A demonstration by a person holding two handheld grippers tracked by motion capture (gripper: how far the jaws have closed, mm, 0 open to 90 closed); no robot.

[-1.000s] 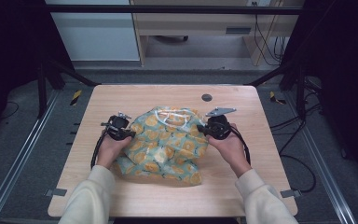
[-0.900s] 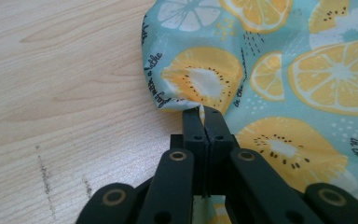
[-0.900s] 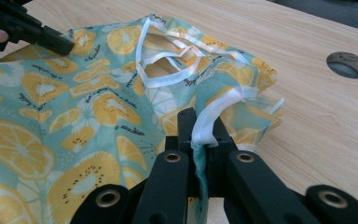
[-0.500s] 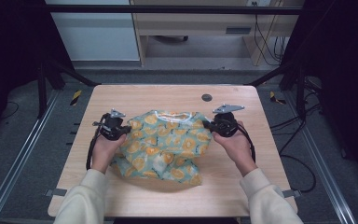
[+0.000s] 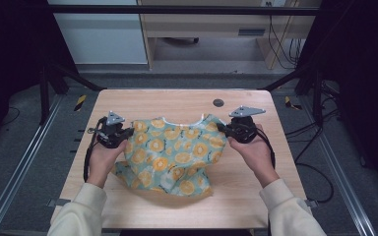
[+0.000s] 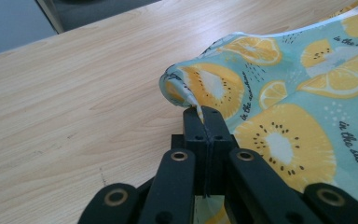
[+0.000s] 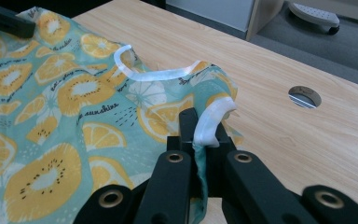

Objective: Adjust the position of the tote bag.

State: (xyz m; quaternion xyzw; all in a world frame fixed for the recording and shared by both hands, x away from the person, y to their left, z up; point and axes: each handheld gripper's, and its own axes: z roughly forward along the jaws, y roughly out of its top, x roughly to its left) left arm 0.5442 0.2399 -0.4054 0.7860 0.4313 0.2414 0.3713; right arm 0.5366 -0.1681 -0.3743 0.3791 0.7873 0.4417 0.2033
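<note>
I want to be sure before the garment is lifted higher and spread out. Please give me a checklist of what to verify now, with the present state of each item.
1. Left gripper shut on the garment edge: ok, cloth is pinched between its fingers.
2. Right gripper shut on the white-trimmed edge: ok.
3. Both grips at opposite sides of the neckline: ok.
4. Cloth between the grippers free of twist: cannot tell; the top looks fairly flat.
5. Lower part of the garment off the table: not ok, it lies bunched on the wood.
6. Hole cover away from the cloth: ok.
</note>
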